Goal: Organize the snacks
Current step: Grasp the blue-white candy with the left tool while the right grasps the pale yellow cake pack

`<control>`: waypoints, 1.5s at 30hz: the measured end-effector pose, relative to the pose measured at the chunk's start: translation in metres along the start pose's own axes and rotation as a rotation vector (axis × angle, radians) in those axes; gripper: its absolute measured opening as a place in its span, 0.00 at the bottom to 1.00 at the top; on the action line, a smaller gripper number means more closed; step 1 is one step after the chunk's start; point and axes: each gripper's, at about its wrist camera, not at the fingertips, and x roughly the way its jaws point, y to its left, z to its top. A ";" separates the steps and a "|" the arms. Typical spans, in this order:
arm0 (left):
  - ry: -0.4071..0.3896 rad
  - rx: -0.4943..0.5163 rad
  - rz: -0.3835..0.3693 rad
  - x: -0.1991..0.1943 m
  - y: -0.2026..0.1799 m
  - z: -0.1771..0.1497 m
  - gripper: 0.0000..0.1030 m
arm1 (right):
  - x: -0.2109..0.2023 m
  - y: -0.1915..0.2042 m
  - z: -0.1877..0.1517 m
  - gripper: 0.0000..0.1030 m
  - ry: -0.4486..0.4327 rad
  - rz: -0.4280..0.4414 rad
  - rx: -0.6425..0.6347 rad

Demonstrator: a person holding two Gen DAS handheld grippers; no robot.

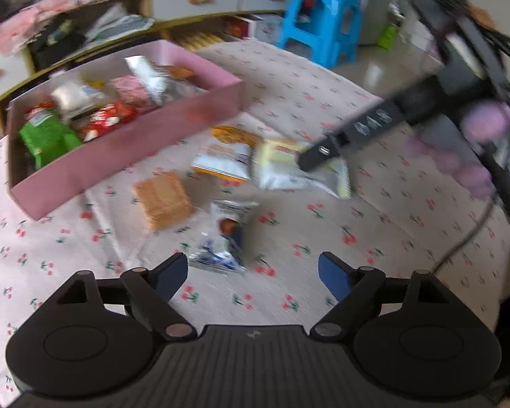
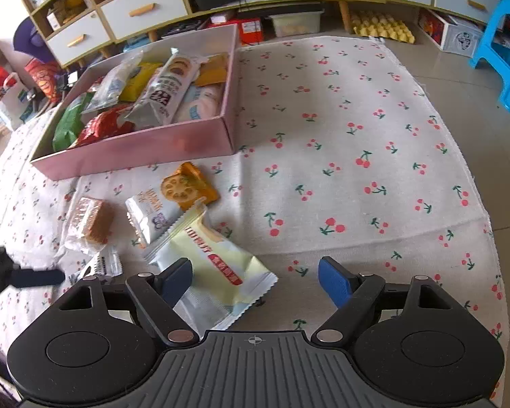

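Observation:
A pink box (image 1: 125, 149) holds several snack packs; it also shows in the right wrist view (image 2: 142, 149). Loose snacks lie on the cherry-print cloth: a brown wafer pack (image 1: 163, 200), a blue-white pack (image 1: 224, 238), an orange cookie pack (image 2: 190, 187), a white pack (image 2: 149, 214) and a pale yellow pack (image 2: 217, 272). My left gripper (image 1: 253, 277) is open, hovering just before the blue-white pack. My right gripper (image 2: 255, 280) is open above the pale yellow pack, its left finger over the pack. The right gripper also shows in the left wrist view (image 1: 323, 153).
Low shelves with white drawers (image 2: 142, 13) line the back. A blue plastic stool (image 1: 323, 20) stands on the tiled floor beyond the cloth. An egg tray (image 2: 384, 27) and boxes sit under the shelves. Cables (image 1: 476, 34) hang at right.

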 end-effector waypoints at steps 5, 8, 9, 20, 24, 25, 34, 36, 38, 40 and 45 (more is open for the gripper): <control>0.002 -0.063 0.030 0.011 0.006 0.003 0.63 | 0.001 0.005 -0.002 0.81 0.008 0.027 -0.021; -0.010 -0.065 0.039 0.014 0.003 0.006 0.55 | 0.003 0.006 -0.002 0.81 0.012 0.049 -0.021; -0.015 -0.067 0.042 0.014 0.002 0.006 0.54 | 0.003 0.006 -0.002 0.81 0.014 0.060 -0.018; -0.023 -0.092 0.109 0.023 -0.003 0.014 0.37 | 0.003 0.021 -0.011 0.81 0.003 0.069 -0.147; -0.010 -0.089 0.114 0.021 -0.002 0.013 0.32 | 0.003 0.026 -0.013 0.79 0.007 0.061 -0.188; -0.005 -0.091 0.113 0.020 -0.002 0.013 0.32 | 0.003 0.027 -0.014 0.76 0.006 0.053 -0.197; 0.049 -0.108 0.120 0.012 0.000 0.007 0.30 | 0.002 0.033 -0.015 0.60 0.023 -0.009 -0.246; 0.063 -0.114 0.128 0.008 0.001 0.004 0.30 | 0.001 0.034 -0.016 0.60 0.032 -0.005 -0.247; 0.077 -0.124 0.136 0.004 0.002 0.001 0.30 | 0.000 0.035 -0.016 0.60 0.050 -0.006 -0.245; 0.092 -0.137 0.142 0.000 0.002 -0.002 0.30 | 0.000 0.036 -0.016 0.60 0.077 -0.006 -0.233; 0.126 -0.120 0.151 -0.007 -0.001 -0.007 0.30 | -0.004 0.040 -0.021 0.60 0.132 0.015 -0.237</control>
